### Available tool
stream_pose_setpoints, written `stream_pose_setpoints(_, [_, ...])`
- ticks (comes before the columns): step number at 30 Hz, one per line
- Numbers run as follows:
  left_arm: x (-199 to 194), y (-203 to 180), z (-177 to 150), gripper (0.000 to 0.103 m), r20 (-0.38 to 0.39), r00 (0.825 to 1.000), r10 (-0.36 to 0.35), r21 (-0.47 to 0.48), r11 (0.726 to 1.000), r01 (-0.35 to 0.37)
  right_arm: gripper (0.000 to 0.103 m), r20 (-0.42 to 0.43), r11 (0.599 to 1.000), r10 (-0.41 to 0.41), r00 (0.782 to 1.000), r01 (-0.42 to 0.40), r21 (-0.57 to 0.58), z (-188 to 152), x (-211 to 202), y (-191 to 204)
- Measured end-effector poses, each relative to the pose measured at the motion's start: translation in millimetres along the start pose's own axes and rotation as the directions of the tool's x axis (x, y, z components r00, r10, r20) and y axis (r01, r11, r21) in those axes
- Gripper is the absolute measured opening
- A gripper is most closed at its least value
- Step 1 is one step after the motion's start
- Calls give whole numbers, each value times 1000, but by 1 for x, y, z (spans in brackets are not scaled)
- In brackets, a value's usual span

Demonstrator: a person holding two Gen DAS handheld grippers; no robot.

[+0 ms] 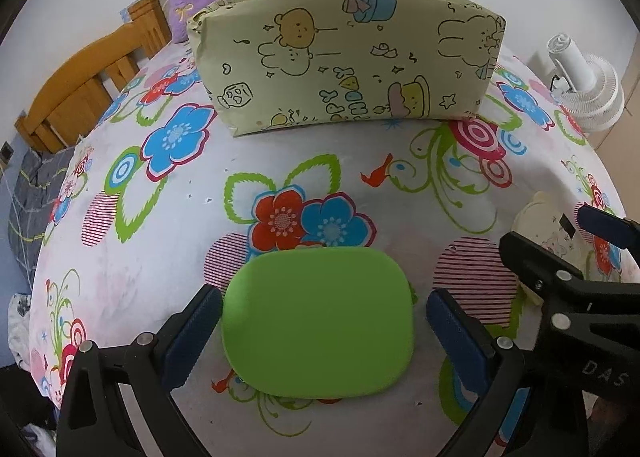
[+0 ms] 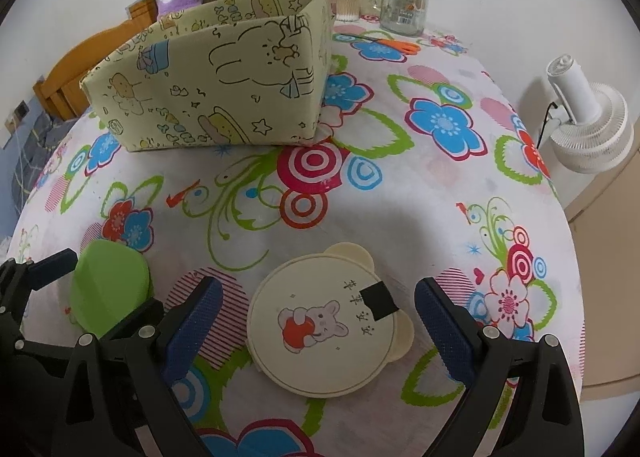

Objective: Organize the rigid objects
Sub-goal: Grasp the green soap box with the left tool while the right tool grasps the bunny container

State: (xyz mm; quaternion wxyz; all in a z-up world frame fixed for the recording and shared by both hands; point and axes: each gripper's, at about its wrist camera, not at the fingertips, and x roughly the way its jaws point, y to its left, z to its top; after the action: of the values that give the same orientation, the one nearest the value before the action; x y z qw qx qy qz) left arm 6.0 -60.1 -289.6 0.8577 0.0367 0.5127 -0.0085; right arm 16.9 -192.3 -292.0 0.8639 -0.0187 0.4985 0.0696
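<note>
Both grippers tilt steeply down at the table [image 1: 120,265], side by side near its near edge; left gripper [image 1: 324,331] has jaws spread wide, straddling the green lid [image 1: 318,321], blue pads [image 1: 192,333] just beside its short sides, gaps visible, nothing gripped; right gripper [image 2: 316,331] is likewise wide open around the cream bear-eared lid [image 2: 324,331], pads [image 2: 444,331] apart from its rim, holding nothing; both lids lie flat on the floral tablecloth, green one to the left of the cream one; fabric storage box [image 1: 348,57] with cartoon print stands further back toward the far edge, its inside hidden from both views; in the left view the cream lid is mostly covered by the right gripper's frame; in the right view the green lid is partly behind the left gripper; black patch [image 2: 378,301] on the cream lid, can't tell what it is; hands not in view.
</note>
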Motion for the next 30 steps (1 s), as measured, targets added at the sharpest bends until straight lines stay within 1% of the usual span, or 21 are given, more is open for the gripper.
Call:
stream_pose_setpoints(6, [2, 4, -2, 103, 13, 1000, -22, -4, 1000, 22, 98, -26, 1000, -13, 1000, 13, 7, 0, 6, -2])
stream_pose_setpoints(10, [6, 12, 0, 103, -9, 998, -60, -43, 997, 60, 98, -38, 998, -17, 999, 19, 56, -1, 9, -9])
stream_pose_setpoints(13, [4, 7, -2, 103, 4, 999, -53, -11, 999, 53, 98, -39, 999, -22, 999, 23, 39, -2, 9, -8])
stream_pose_setpoints(16, [1, 5, -3, 96, 8, 998, -65, -11, 998, 65, 98, -45, 999, -22, 999, 24, 40, -2, 10, -8])
stream_pose_setpoints(19, [0, 3, -6, 95, 13, 998, -64, -11, 998, 64, 98, -45, 999, -23, 999, 25, 44, -3, 9, -7])
stream_pose_setpoints(26, [-2, 5, -8, 95, -9, 997, -72, 15, 997, 72, 98, -53, 999, -20, 998, 22, 25, -7, 7, -1])
stream_pose_setpoints(28, [-2, 4, -7, 95, -24, 998, -64, 19, 998, 65, 98, -53, 999, -34, 998, 36, 27, -6, 8, 2])
stream_pose_setpoints(30, [-3, 3, -7, 95, -21, 998, -56, 23, 998, 57, 97, -46, 998, -58, 997, 60, 31, -6, 9, 6])
